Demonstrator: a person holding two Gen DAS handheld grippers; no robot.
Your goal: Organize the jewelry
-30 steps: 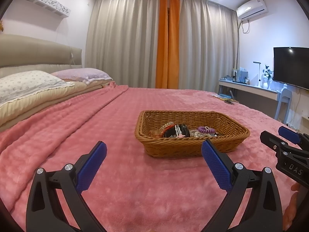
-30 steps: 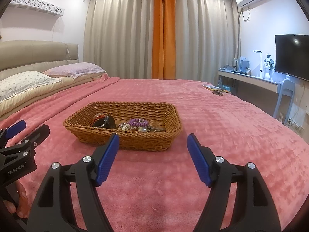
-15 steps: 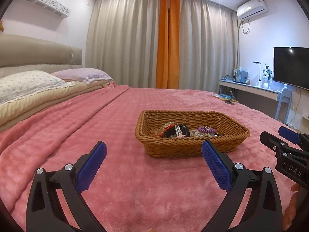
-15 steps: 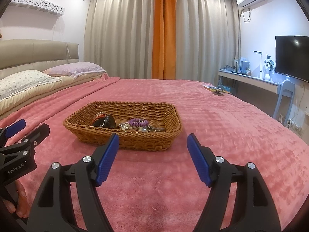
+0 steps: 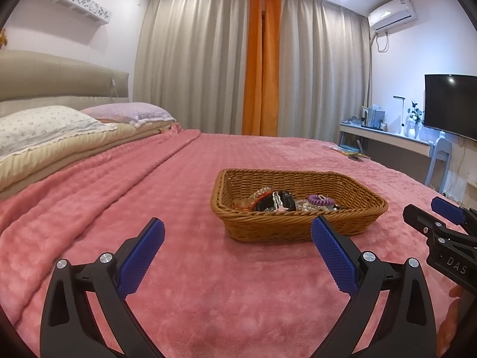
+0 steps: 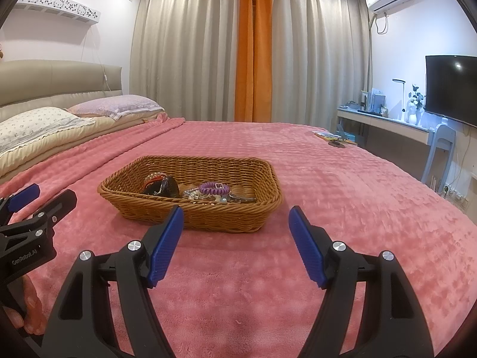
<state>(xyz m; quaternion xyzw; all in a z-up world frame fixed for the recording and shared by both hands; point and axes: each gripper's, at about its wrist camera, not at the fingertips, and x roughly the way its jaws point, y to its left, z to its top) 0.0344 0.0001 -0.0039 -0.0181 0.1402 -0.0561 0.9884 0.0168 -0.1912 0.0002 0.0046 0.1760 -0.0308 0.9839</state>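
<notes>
A wicker basket point(image 5: 298, 226) point(image 6: 208, 217) sits on the pink bedspread. It holds a pile of jewelry: a purple coil bracelet point(image 5: 319, 200) point(image 6: 214, 188), a black item with a red band point(image 5: 274, 203) point(image 6: 162, 186), and silvery pieces point(image 6: 193, 194). My left gripper point(image 5: 237, 247) is open and empty, above the bedspread short of the basket's left part. My right gripper point(image 6: 235, 235) is open and empty, short of the basket's right front. Each gripper shows at the edge of the other's view: the right one point(image 5: 441, 223), the left one point(image 6: 32, 208).
The pink bedspread point(image 6: 342, 208) covers a wide bed. Pillows point(image 5: 44, 125) lie at the far left by the headboard. Small items point(image 6: 334, 138) lie at the bed's far right edge. A desk point(image 6: 387, 122), chair and TV point(image 6: 450, 89) stand to the right.
</notes>
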